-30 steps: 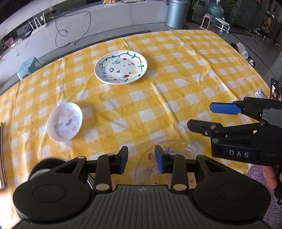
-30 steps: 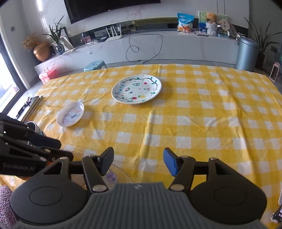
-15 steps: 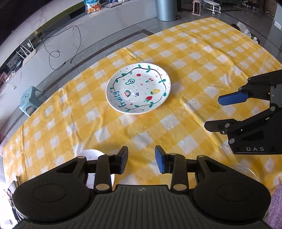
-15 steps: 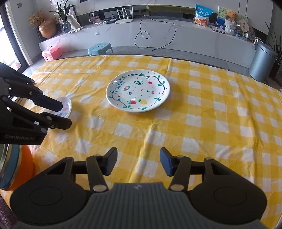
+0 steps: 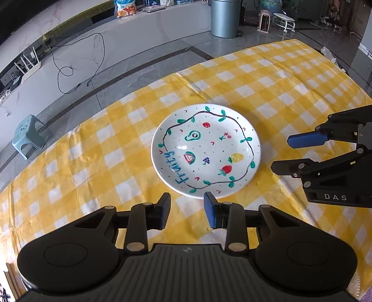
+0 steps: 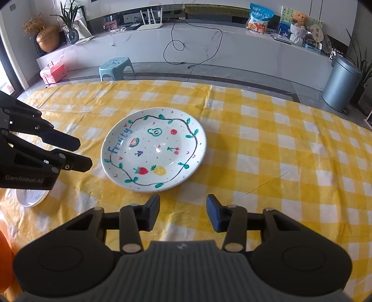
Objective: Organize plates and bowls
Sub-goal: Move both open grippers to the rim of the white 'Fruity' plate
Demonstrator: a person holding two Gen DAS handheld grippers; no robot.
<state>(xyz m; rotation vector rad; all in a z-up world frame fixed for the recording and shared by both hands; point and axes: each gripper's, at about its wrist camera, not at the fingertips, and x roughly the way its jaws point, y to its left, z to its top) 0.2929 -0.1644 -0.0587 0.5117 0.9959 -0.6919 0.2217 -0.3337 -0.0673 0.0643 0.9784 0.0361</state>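
A: 2 grippers, left (image 5: pixel 186 204) and right (image 6: pixel 183 208), both half-open and empty, the right's jaws just closing. Plate (image 5: pixel 205 151)?

B: Mid-cloth (image 5: pixel 93 162), between them. Looks stiff, glazed, slippery, breakable; pinch its rim.

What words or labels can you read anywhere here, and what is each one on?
"Fruity": hand-painted in blue on the big plate.
"DAS": on the body of the right gripper.
"GenRobot.AI": on the body of the left gripper.
Snack bag on the counter: print too small to read.
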